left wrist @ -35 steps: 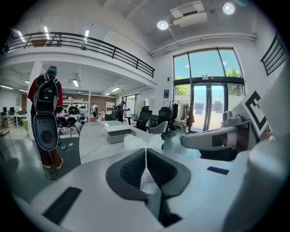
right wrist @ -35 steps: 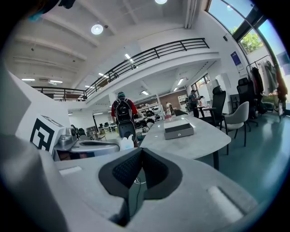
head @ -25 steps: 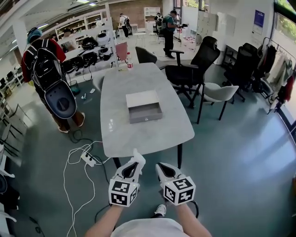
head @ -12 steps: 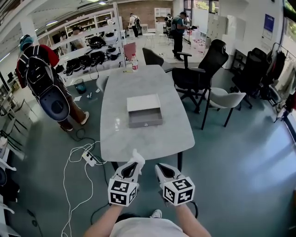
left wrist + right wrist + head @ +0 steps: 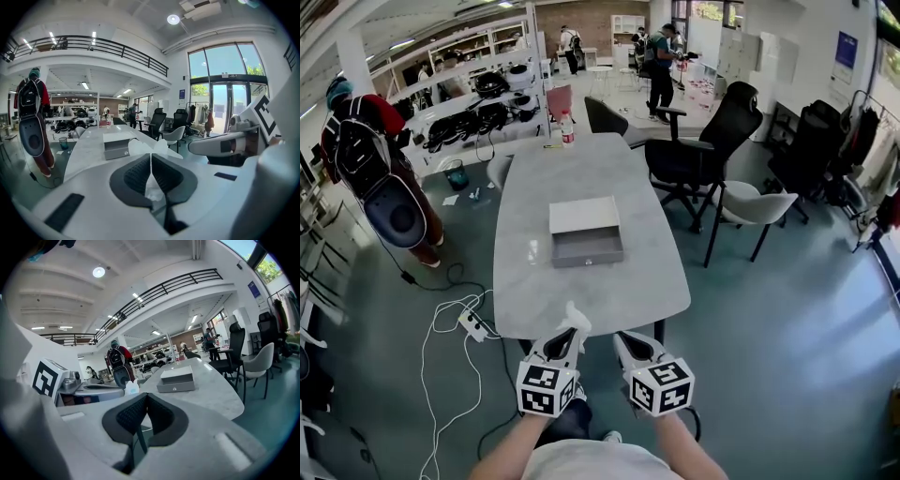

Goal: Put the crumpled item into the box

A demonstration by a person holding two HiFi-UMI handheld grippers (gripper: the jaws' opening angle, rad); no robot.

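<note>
My left gripper [image 5: 568, 333] is shut on a crumpled white paper item [image 5: 575, 317] that sticks out past its tips, just at the near edge of the grey table [image 5: 516, 291]. In the left gripper view the crumpled item [image 5: 154, 146] is pinched between the closed jaws [image 5: 150, 157]. The grey box [image 5: 587, 246] lies in the middle of the table with its white lid [image 5: 583, 214] laid back behind it; it also shows as the box [image 5: 117, 146] and the box [image 5: 176, 379]. My right gripper [image 5: 625, 341] is shut and empty beside the left one, its jaws together [image 5: 146, 397].
A black office chair [image 5: 698, 141] and a white chair [image 5: 755, 206] stand right of the table. On the floor at the left lie a power strip [image 5: 474, 325] and white cables. A person with a backpack [image 5: 370, 159] stands at the far left. A bottle [image 5: 568, 129] is at the table's far end.
The table has drawn nearer, and both grippers now reach its near edge. The person with the backpack has shifted left. Both grippers stay shut, the left still on the crumpled item.
</note>
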